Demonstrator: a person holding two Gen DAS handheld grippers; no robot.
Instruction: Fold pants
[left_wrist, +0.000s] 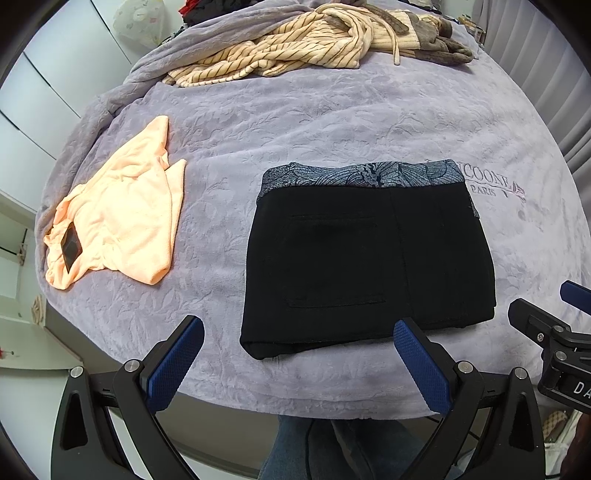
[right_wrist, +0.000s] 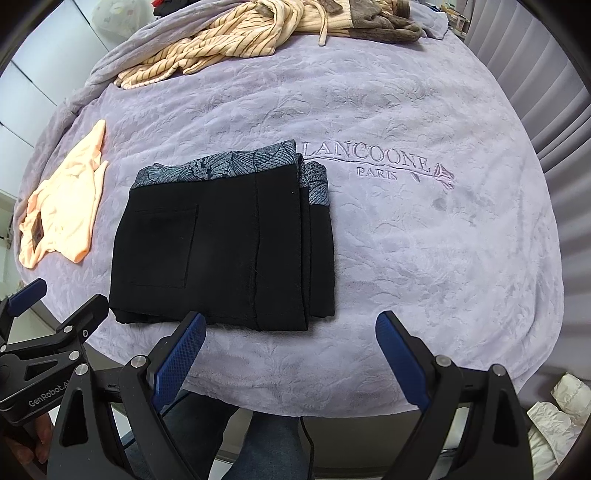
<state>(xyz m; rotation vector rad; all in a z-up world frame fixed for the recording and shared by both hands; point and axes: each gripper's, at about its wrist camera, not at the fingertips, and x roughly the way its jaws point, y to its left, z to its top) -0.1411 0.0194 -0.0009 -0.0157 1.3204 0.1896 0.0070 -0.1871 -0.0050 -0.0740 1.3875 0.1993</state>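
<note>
Though folded, pants (right_wrist: 221, 240) beyond both tongs.

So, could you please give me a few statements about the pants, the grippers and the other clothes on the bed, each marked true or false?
1. The black pants lie folded into a compact stack on the purple blanket. True.
2. The right gripper is shut on the pants. False: its jaws stand open and hold nothing.
3. The left gripper is open and empty. True.
4. The peach garment lies on top of the pants. False: it lies apart from them, on the blanket.
5. The striped garment lies at the far end of the bed. True.
</note>
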